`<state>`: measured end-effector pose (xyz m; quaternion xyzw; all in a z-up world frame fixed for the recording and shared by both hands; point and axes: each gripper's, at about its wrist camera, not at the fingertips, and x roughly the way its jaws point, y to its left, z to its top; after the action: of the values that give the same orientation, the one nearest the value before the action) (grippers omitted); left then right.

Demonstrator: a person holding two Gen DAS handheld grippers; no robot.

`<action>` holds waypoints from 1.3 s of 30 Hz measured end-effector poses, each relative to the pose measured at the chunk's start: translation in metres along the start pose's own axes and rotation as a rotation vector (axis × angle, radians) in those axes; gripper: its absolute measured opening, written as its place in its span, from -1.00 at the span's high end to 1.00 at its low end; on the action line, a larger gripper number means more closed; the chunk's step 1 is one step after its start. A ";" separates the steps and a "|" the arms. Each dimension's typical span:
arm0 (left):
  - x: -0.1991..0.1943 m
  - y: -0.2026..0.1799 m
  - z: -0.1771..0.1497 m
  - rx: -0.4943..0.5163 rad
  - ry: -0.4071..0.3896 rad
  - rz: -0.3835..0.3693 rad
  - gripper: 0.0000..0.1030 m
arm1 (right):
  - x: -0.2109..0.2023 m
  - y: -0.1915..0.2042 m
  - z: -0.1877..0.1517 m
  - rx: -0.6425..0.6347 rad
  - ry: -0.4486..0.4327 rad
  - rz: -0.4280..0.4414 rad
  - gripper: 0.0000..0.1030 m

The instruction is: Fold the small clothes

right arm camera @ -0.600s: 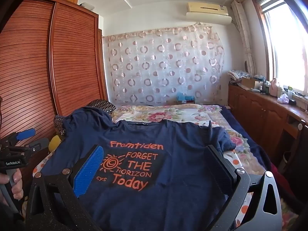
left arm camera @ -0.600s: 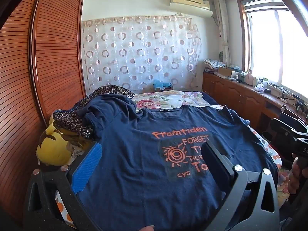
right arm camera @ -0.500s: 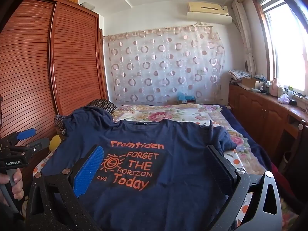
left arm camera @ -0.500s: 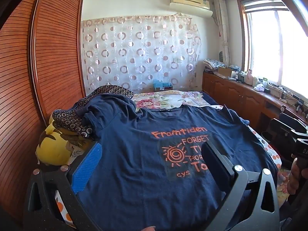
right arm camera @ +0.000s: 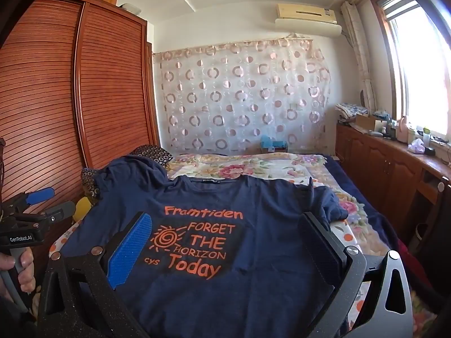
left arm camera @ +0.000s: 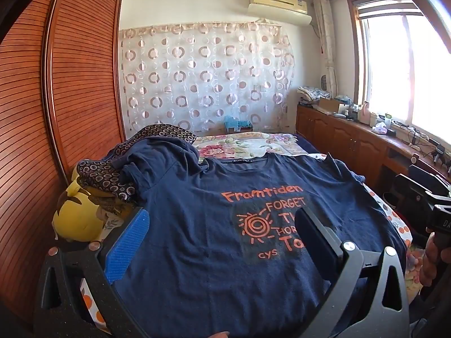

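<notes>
A navy T-shirt (left arm camera: pixel 197 225) with orange lettering lies spread face up on the bed, collar toward the far end. Its left sleeve (left arm camera: pixel 157 157) is rumpled over a dark ring-patterned cloth (left arm camera: pixel 107 174); its right sleeve (right arm camera: pixel 324 200) is bunched up. My left gripper (left arm camera: pixel 220 225) hovers wide open above the shirt's lower left part, nothing between its fingers. My right gripper (right arm camera: pixel 222 231) is also wide open above the shirt's lower middle, holding nothing. In the right wrist view the left gripper (right arm camera: pixel 42 200) shows at the left edge, held by a hand (right arm camera: pixel 19 264).
A yellow plush toy (left arm camera: pixel 76 217) lies by the shirt's left side against the slatted wardrobe (left arm camera: pixel 42 112). A floral bedspread (right arm camera: pixel 253 169) covers the far bed. Wooden cabinets (right arm camera: pixel 380 163) with clutter line the right wall under the window.
</notes>
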<state>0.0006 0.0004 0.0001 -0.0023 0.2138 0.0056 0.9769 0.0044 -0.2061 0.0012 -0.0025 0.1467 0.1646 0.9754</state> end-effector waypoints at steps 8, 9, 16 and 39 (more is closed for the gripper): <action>0.001 -0.001 -0.002 0.001 0.000 -0.002 -1.00 | -0.001 0.001 0.001 -0.002 -0.005 0.000 -1.00; 0.001 -0.003 -0.005 0.002 -0.001 -0.002 -1.00 | -0.001 0.001 0.001 -0.002 -0.005 0.000 -1.00; 0.001 -0.009 -0.004 0.003 -0.006 -0.002 -1.00 | -0.002 0.002 0.002 -0.003 -0.008 0.000 -1.00; -0.009 -0.007 0.004 0.005 -0.020 -0.005 -1.00 | -0.003 0.003 0.001 -0.001 -0.019 0.004 -1.00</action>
<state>-0.0058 -0.0065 0.0071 -0.0005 0.2043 0.0025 0.9789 0.0015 -0.2040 0.0034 -0.0011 0.1376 0.1665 0.9764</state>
